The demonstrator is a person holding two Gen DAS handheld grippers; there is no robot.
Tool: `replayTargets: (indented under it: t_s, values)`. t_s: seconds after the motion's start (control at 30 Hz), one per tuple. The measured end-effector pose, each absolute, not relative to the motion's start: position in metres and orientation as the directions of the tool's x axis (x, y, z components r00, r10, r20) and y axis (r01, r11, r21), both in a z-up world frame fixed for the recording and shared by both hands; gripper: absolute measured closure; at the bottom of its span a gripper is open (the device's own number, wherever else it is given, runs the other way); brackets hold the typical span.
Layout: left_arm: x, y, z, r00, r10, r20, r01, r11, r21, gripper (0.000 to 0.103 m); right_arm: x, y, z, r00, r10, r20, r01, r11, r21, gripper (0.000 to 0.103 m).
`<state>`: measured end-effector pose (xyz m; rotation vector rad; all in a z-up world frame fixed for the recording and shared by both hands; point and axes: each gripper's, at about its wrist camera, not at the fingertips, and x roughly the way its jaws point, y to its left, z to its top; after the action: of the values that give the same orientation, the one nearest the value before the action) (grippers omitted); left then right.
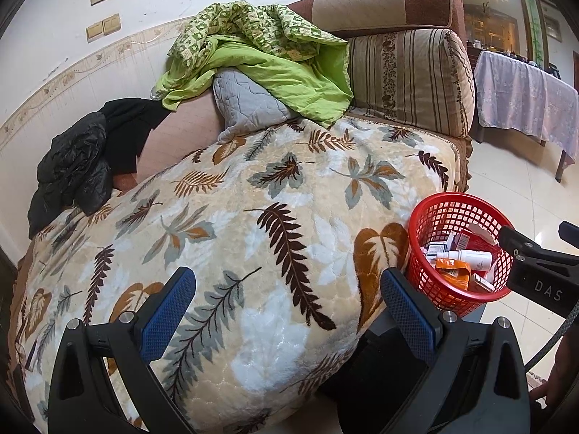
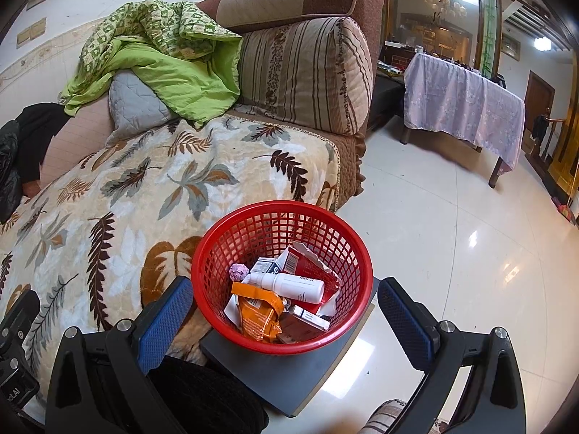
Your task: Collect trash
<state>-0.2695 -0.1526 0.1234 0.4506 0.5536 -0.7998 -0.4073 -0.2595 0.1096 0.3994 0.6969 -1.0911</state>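
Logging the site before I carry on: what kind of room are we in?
Most likely a home living room: a sofa under a leaf-print blanket, a cloth-covered table on tiled floor, and a red basket of trash.

Light: bright, even daylight.
Glare: reflected off the floor (image 2: pixel 470 238).
Edges: strongly bent, corners blackened.
Focus: sharp throughout.

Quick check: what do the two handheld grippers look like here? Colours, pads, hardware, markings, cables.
Both are matte black plastic frames with two fingers carrying blue textured pads, fixed with round silver bolts. The left gripper and right gripper look identical in their own views. From the left wrist view, the right gripper's black body bears pale "DAS" lettering, and a grey braided cable runs below it.
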Motion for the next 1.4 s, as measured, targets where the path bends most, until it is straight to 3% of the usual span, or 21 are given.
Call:
replayTargets:
  t_s: [1.4]
  values:
    - [-0.2722, -0.1511, 0.1248, 0.572, -0.543, -0.614, 0.768, 0.618, 0.168, 0.002, -0.4065, -0.2588, 0.11, 0.285, -0.663, -0.692, 0.904, 0.426, -0.036, 0.0]
